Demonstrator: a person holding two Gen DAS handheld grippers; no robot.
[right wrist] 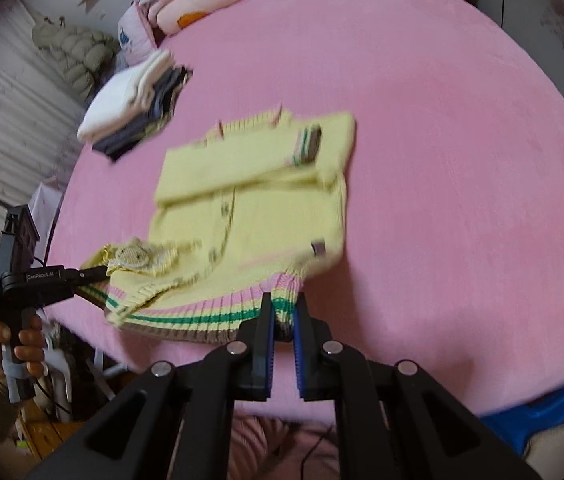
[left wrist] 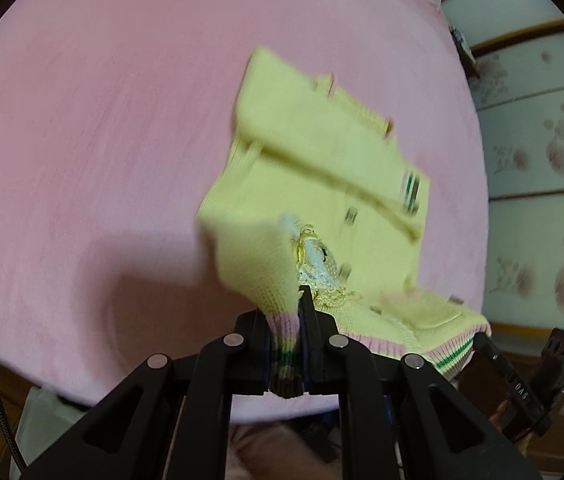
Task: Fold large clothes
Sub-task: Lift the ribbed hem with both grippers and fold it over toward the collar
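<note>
Cardigan [right wrist: 249,208], yellow knit with a pink, green and brown striped hem, lies on the pink bed [right wrist: 442,160] with its sleeves already crossed over the chest; only the hem is raised off the bed, its collar end resting flat farther from the person; the left gripper [left wrist: 286,344] is clenched on the hem corner on the cardigan's pocket side, the ribbing bunched between its pads; the right gripper [right wrist: 282,320] is clamped on the hem at the opposite corner, the striped rib pinched between its blue-lined fingers [right wrist: 269,344]; a stack of folded clothes [right wrist: 129,112] sits beyond the cardigan's collar, toward the bed's far left edge; the step in hand looks like the final fold, bottom over top; the next move likely calls for carrying both corners together, level with each other, over the crossed sleeves toward the collar, then laying the hem down flat before letting go; uneven travel would skew the fold.
</note>
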